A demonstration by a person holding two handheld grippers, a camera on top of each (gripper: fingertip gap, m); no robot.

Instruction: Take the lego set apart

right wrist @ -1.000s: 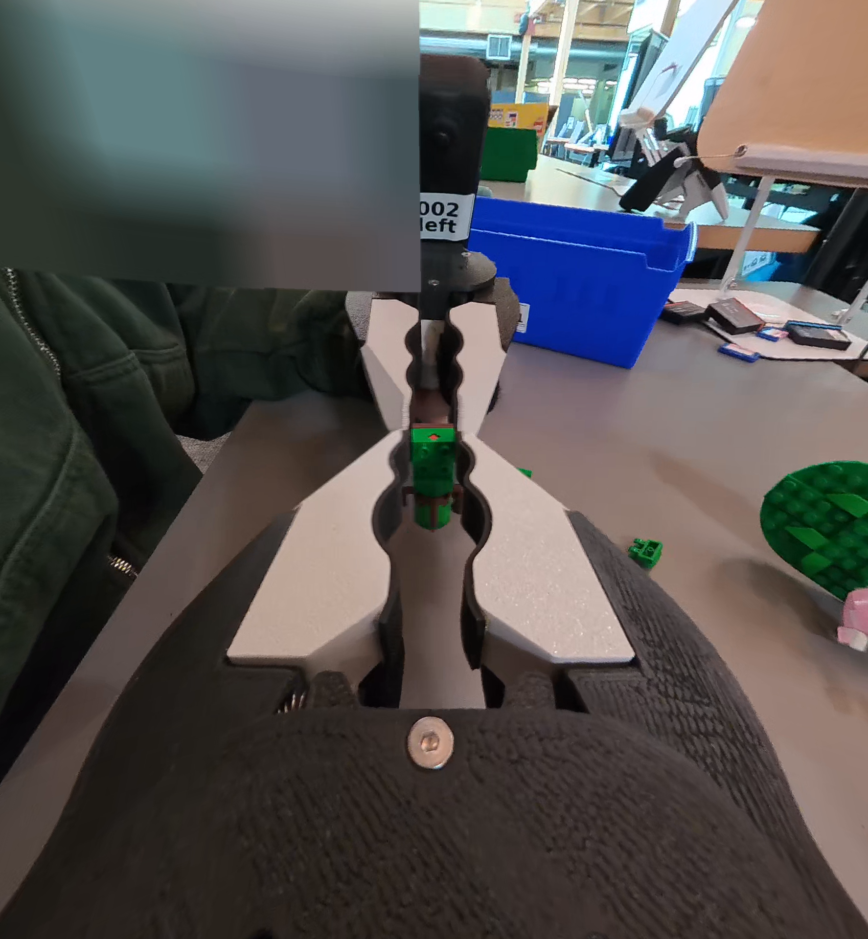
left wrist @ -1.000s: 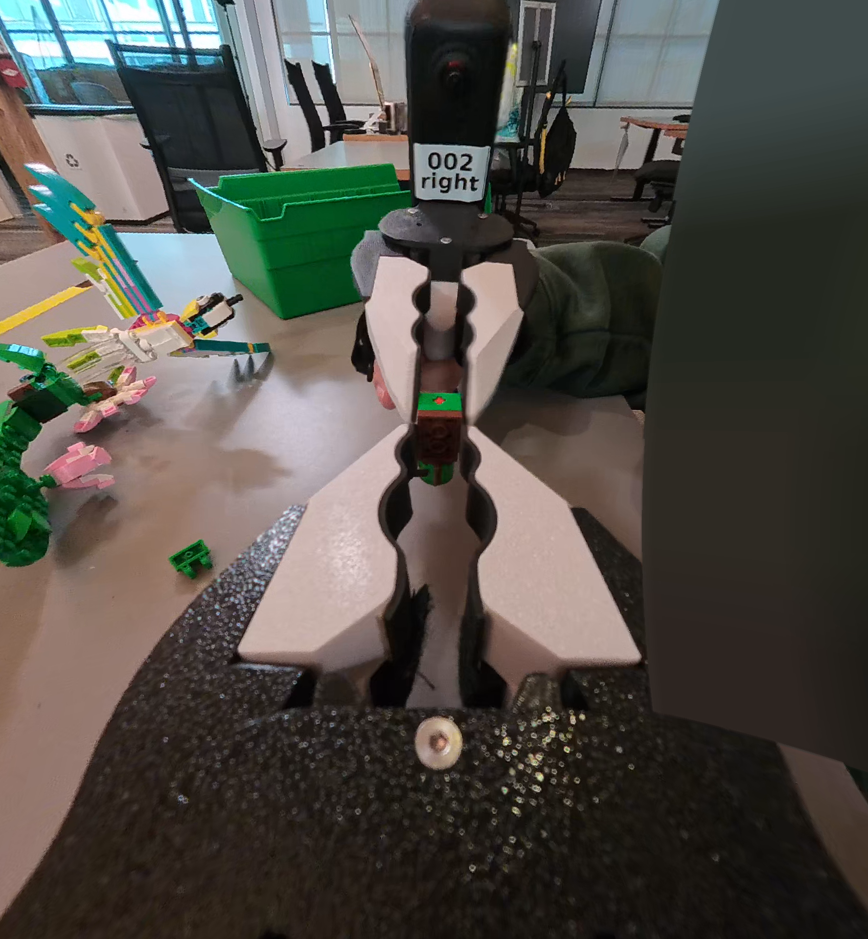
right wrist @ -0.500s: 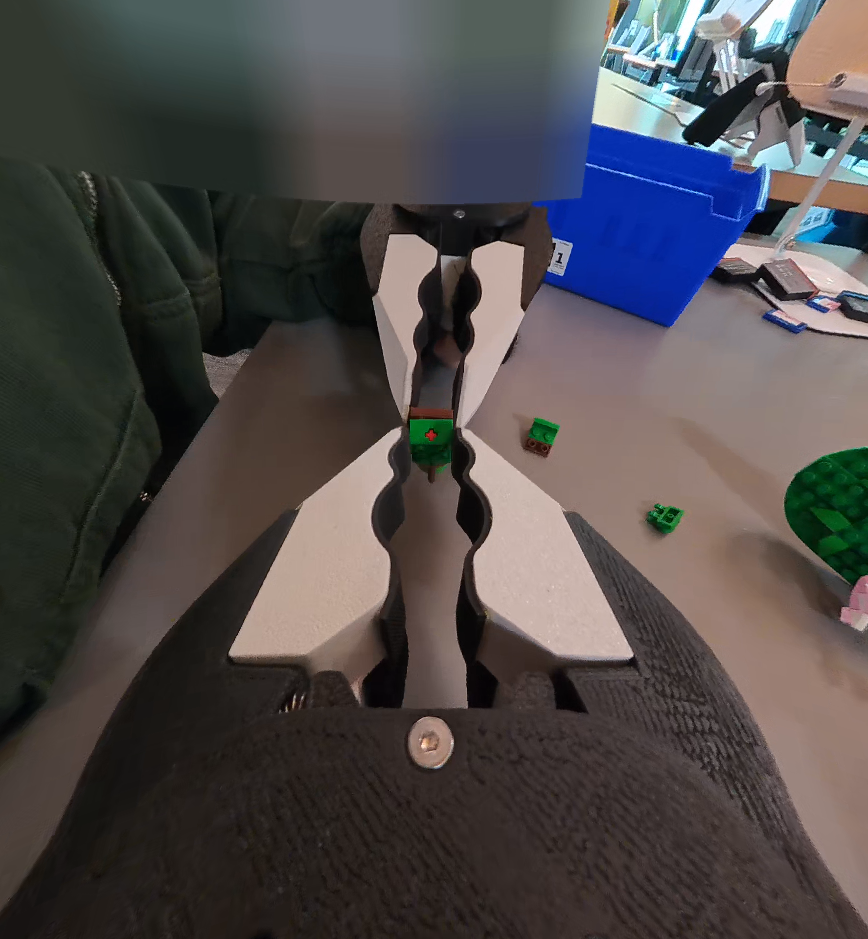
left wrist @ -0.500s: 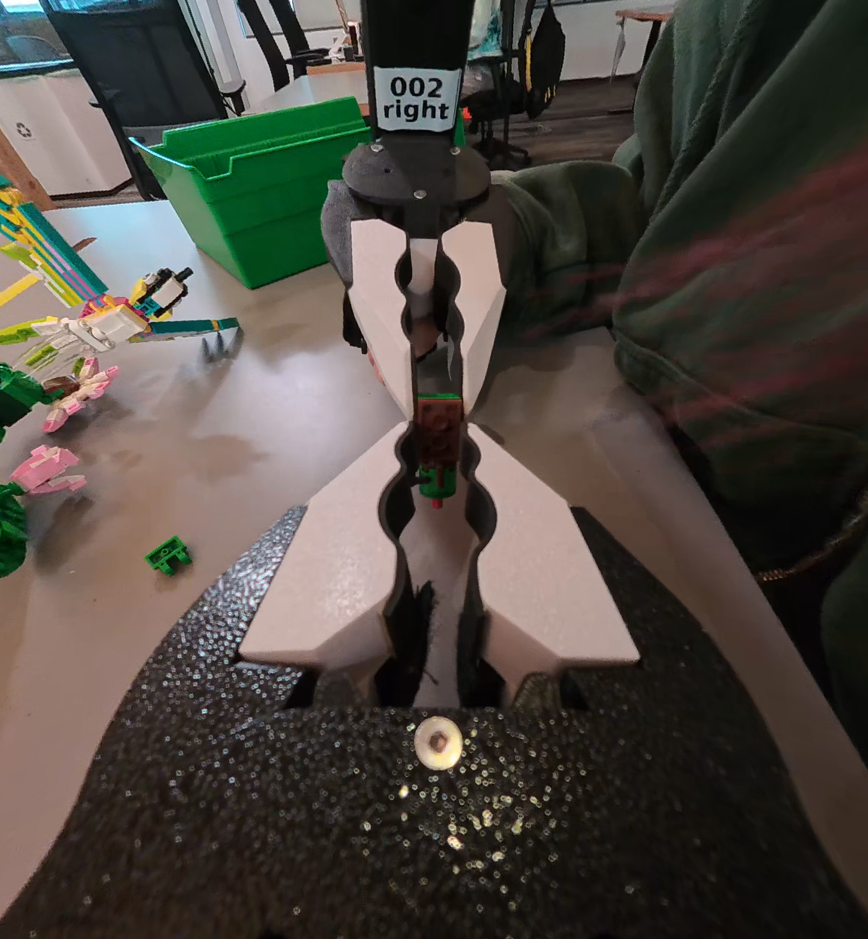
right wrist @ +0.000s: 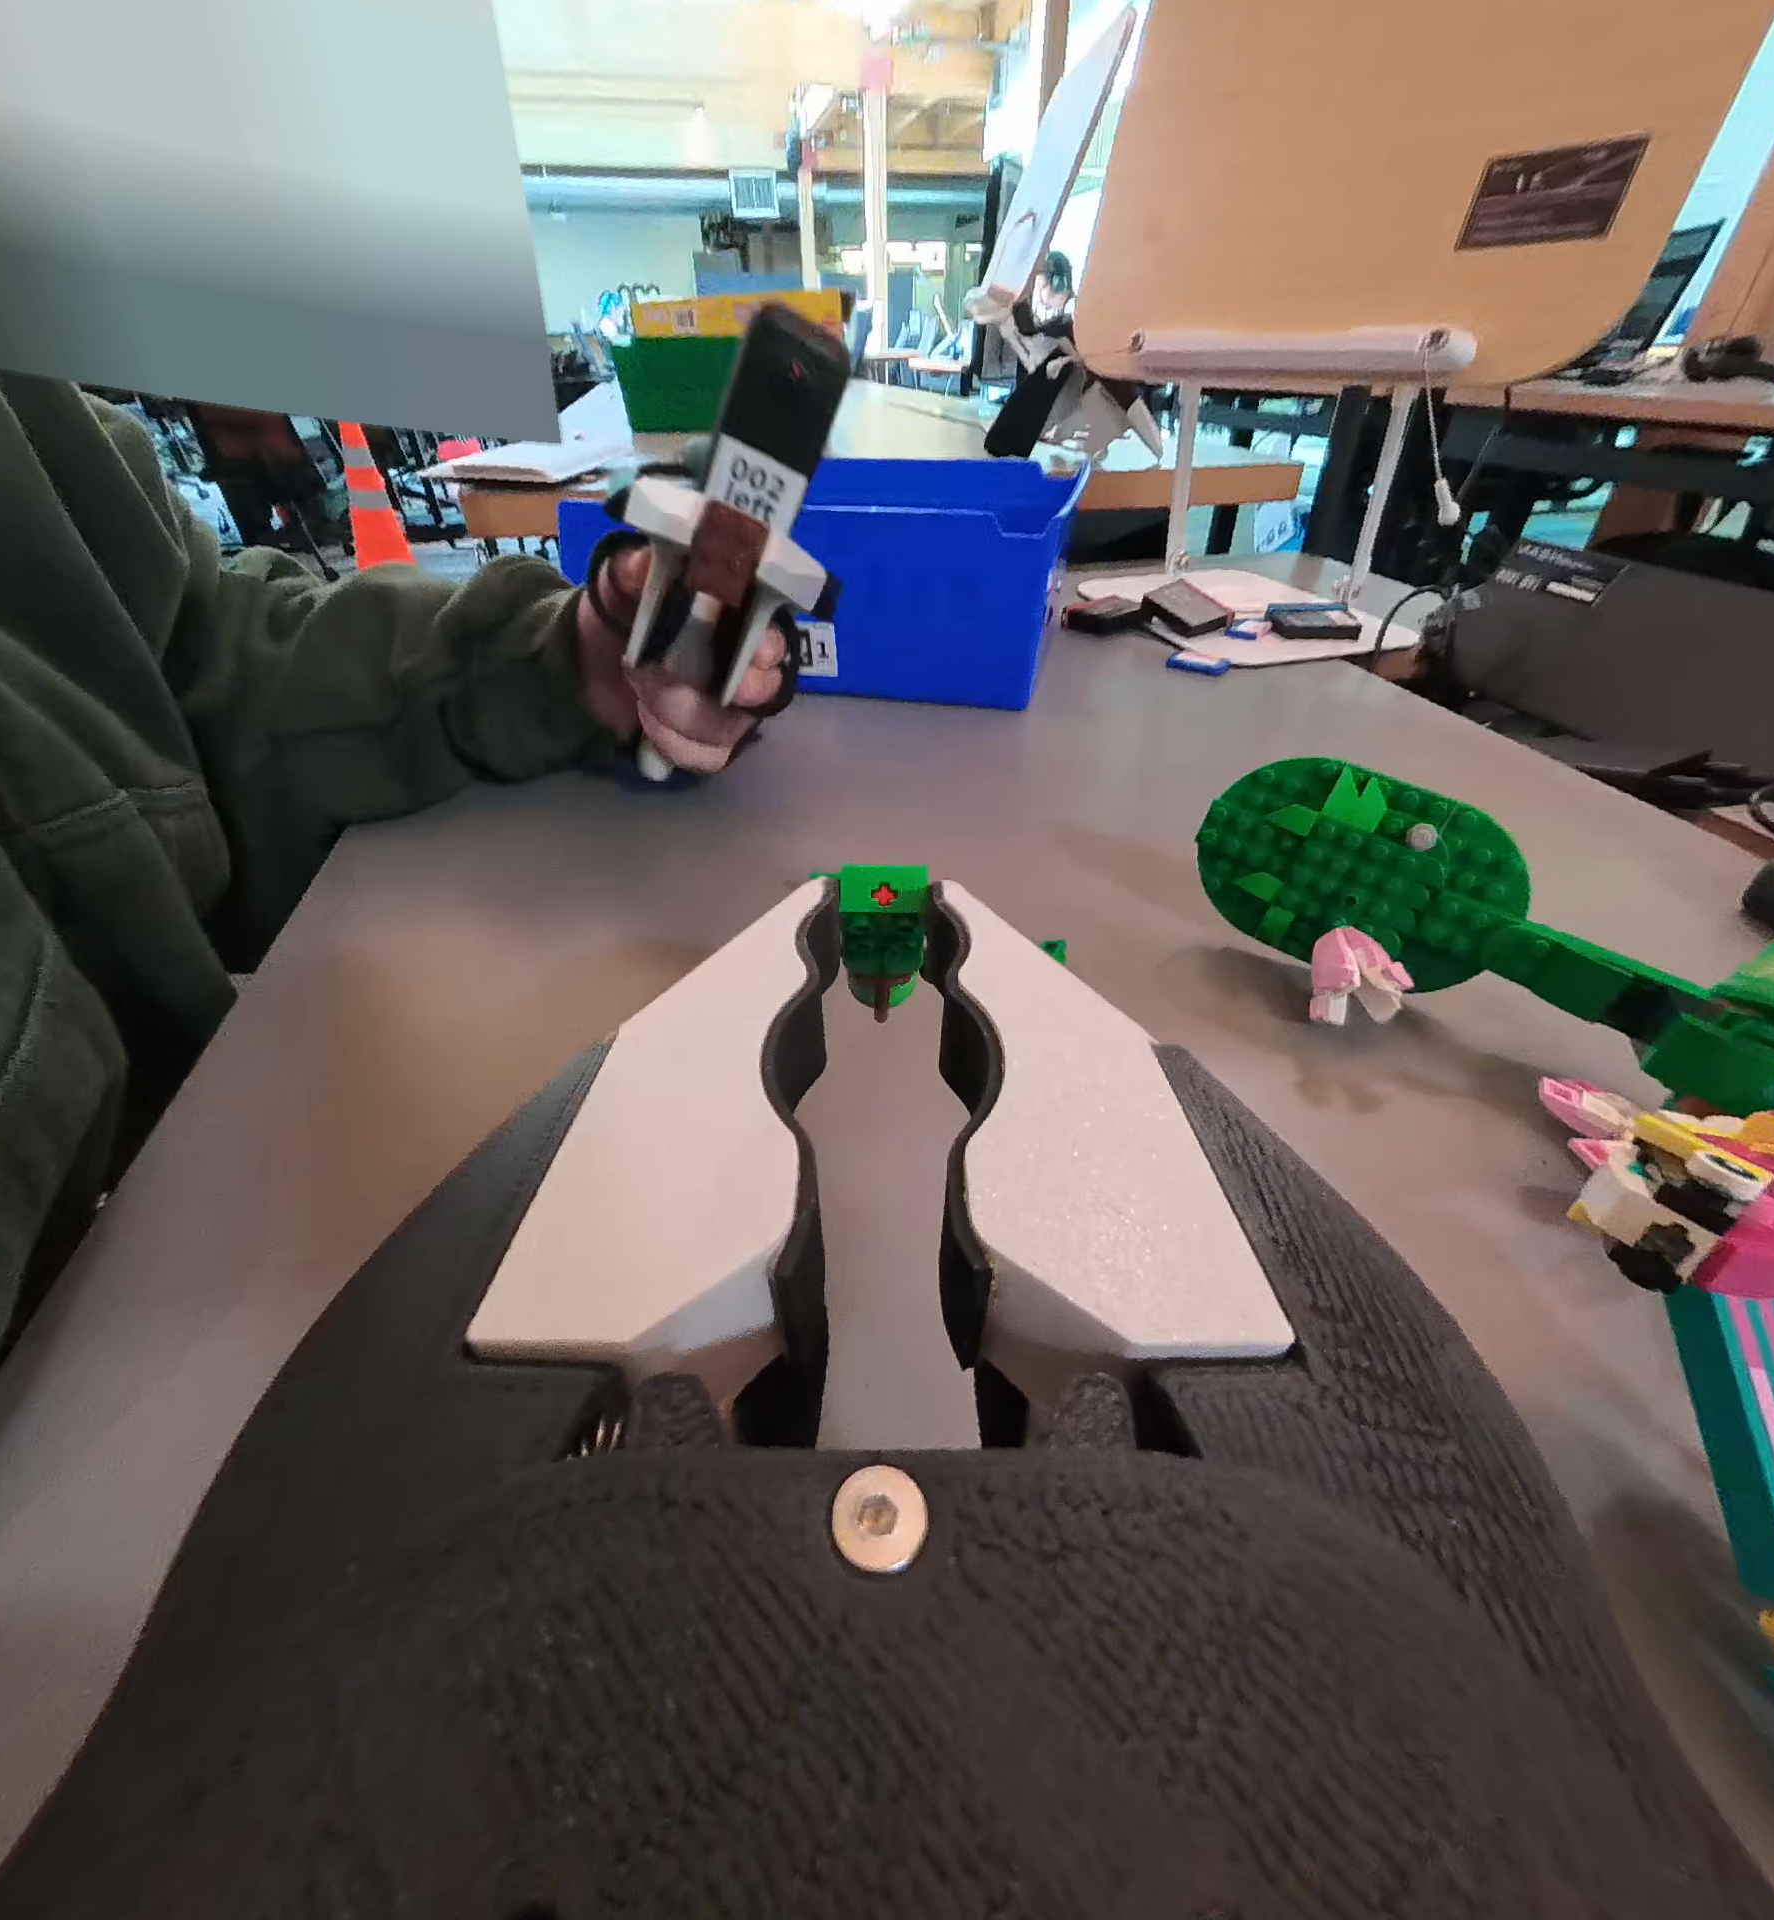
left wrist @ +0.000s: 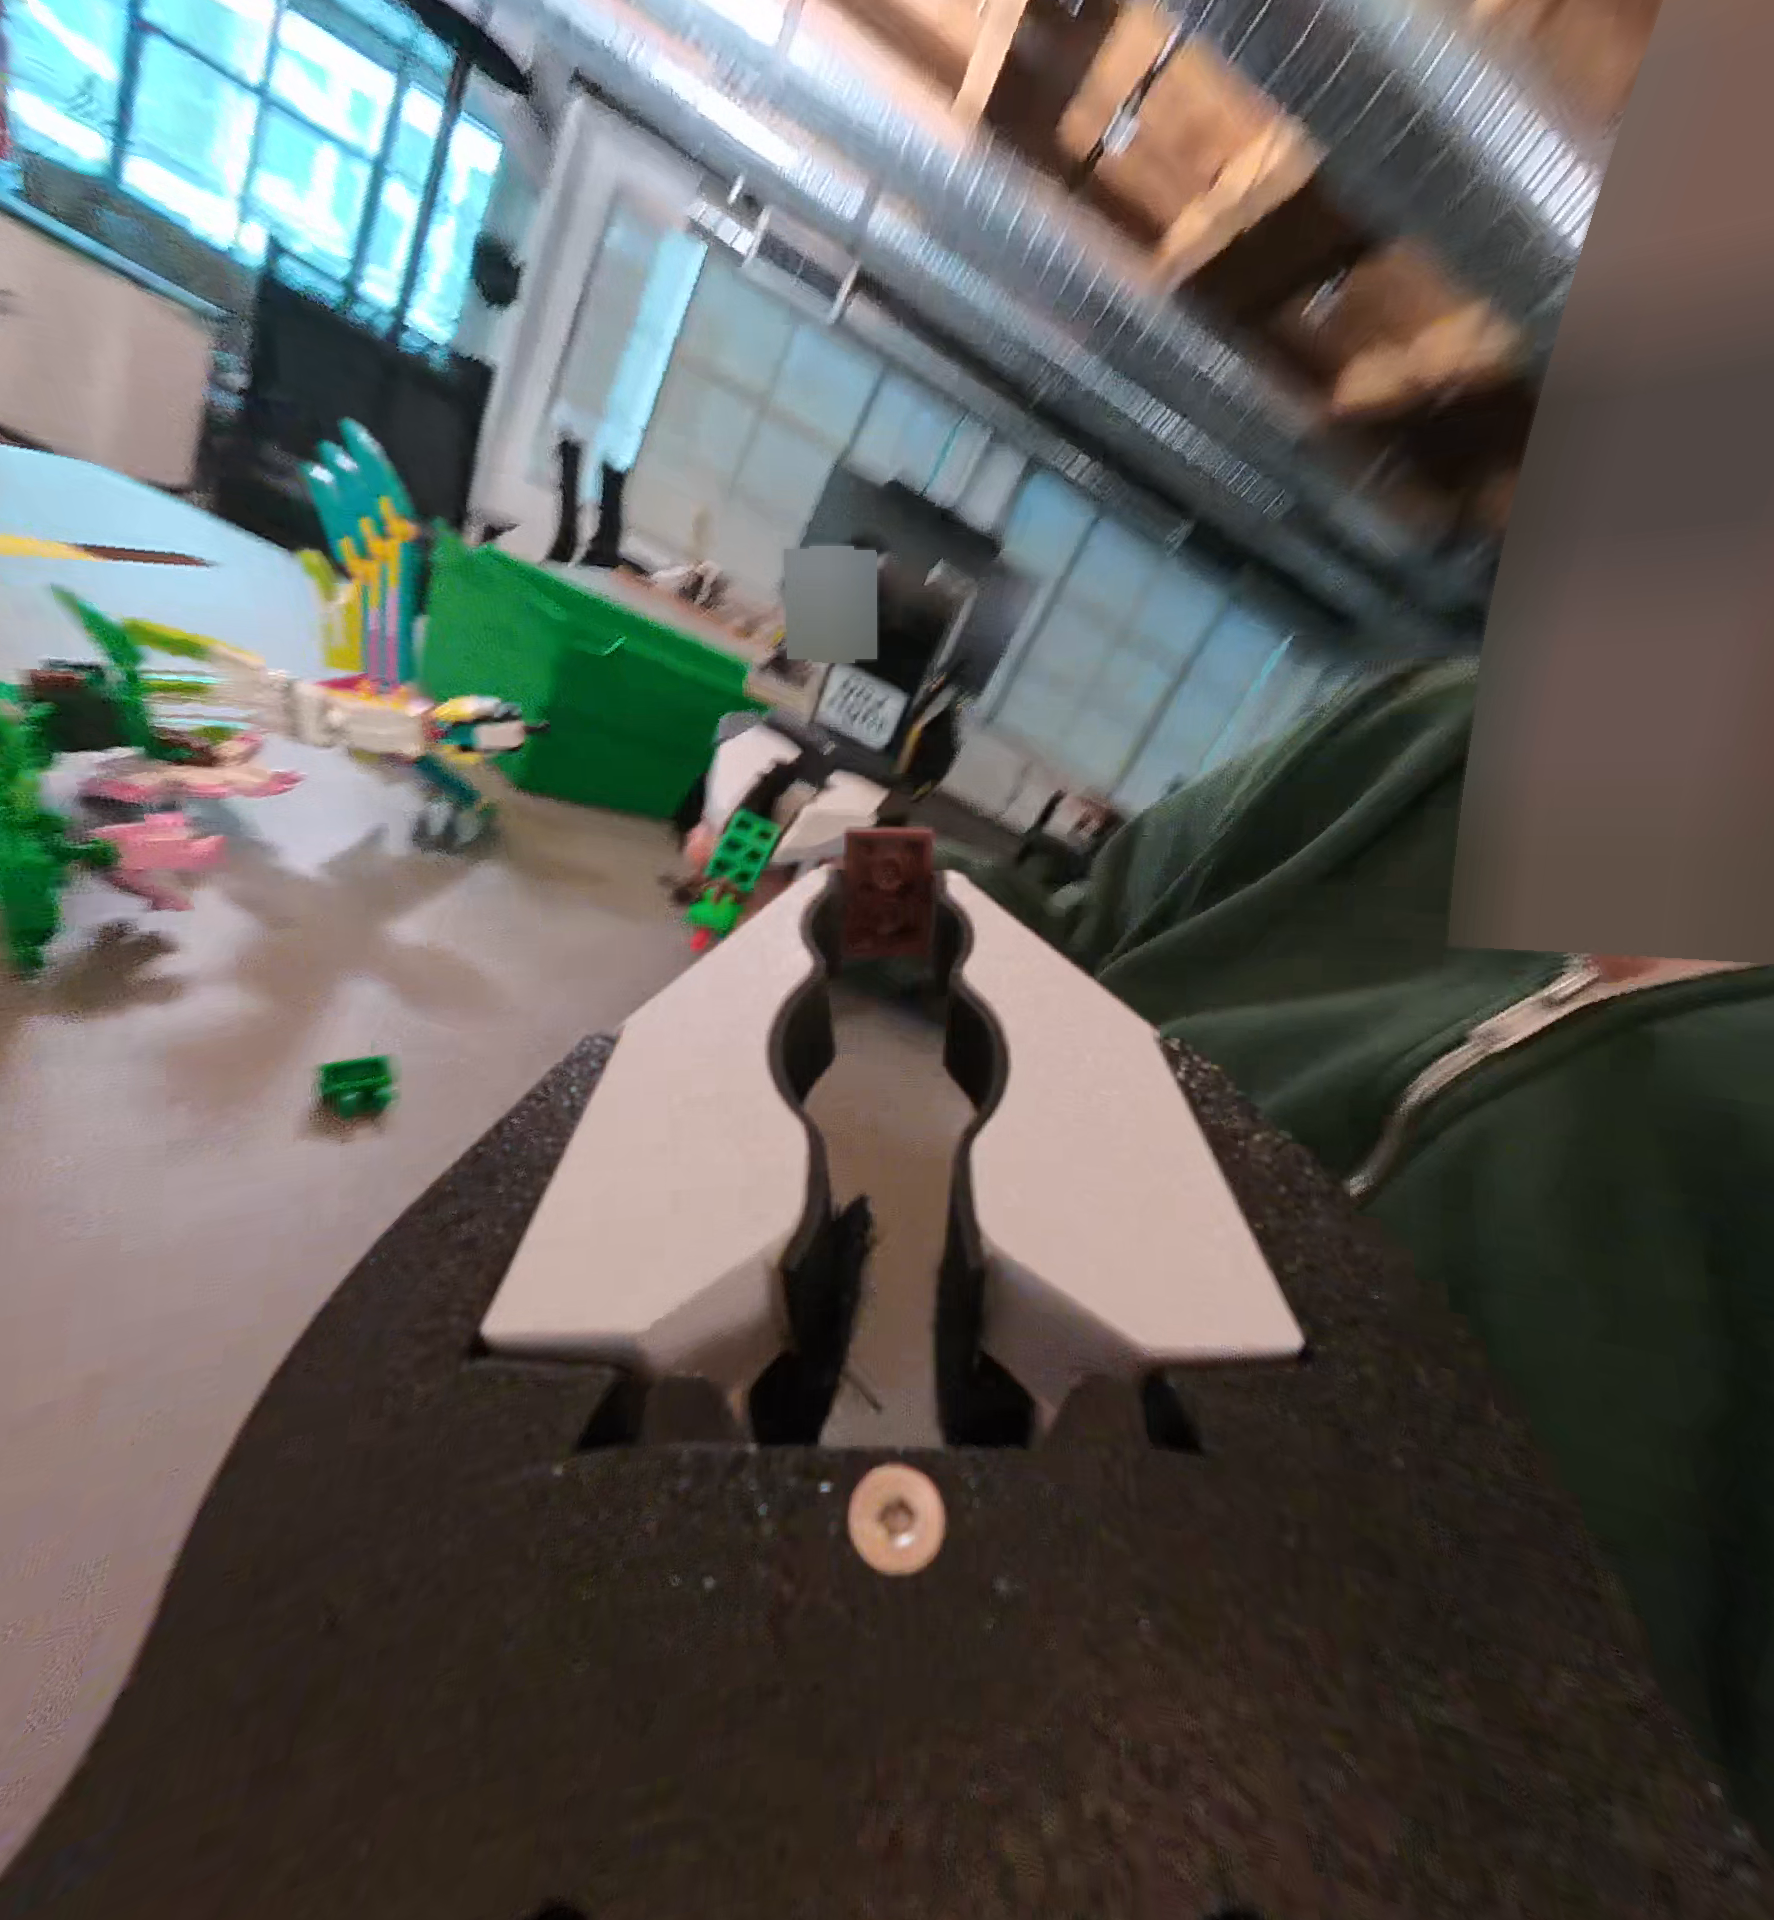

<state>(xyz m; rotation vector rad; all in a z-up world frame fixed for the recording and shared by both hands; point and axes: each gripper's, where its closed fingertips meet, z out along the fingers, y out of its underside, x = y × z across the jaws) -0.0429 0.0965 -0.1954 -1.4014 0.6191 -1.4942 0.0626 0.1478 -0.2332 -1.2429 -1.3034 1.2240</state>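
Brown plate (left wrist: 885, 896) sits pinched between the tips of our left gripper (left wrist: 883, 914), jaws nearly closed; the green block (right wrist: 881, 914) is clamped likewise in our right gripper (right wrist: 881, 920). We should lower each piece before easing the jaws apart.

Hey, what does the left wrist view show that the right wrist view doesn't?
Only the left wrist view shows the green bin and the loose green piece on the table.

Only the right wrist view shows the blue bin, the orange cone and the round green baseplate.

Both show the left gripper shut on a brown plate, the right gripper shut on a green piece, and the colourful bird model.
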